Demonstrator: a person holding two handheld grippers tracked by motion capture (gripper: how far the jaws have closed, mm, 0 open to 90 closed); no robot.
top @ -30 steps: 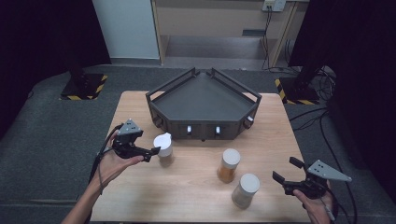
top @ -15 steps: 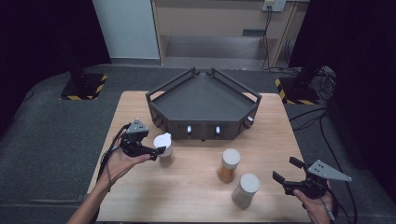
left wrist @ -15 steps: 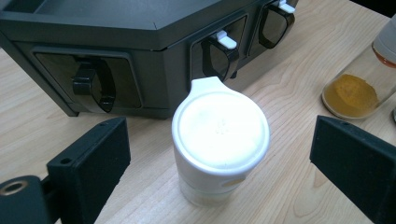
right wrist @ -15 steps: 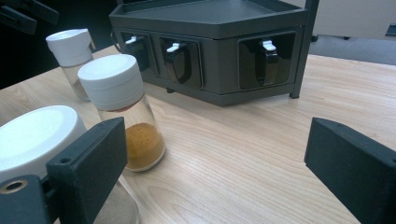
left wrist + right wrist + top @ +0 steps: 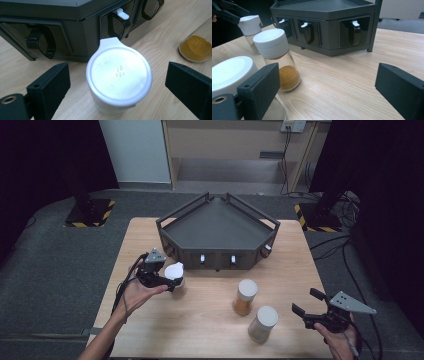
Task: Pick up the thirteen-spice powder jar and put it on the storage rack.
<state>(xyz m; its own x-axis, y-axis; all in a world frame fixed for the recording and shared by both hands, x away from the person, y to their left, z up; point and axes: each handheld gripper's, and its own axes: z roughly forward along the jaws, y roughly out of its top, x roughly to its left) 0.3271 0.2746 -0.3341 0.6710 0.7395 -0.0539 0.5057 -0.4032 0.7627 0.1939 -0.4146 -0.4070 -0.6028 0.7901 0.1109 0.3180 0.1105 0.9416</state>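
A: Where's the clear plastic jar with the white flip lid (image 5: 119,75)?

B: Just before the dark grey rack (image 5: 218,232), between the open, just-closing left hand-held gripper (image 5: 117,82) jaws.

A: Handling?

B: Probably light, rigid, smooth; grip below the lid.

My left claw (image 5: 172,281) sits at about nine o'clock, forearm reaching in from seven; its jaws gape wide and have just been closing a little. My right claw (image 5: 306,304) hangs at four o'clock, jaws spread and pointing toward ten.
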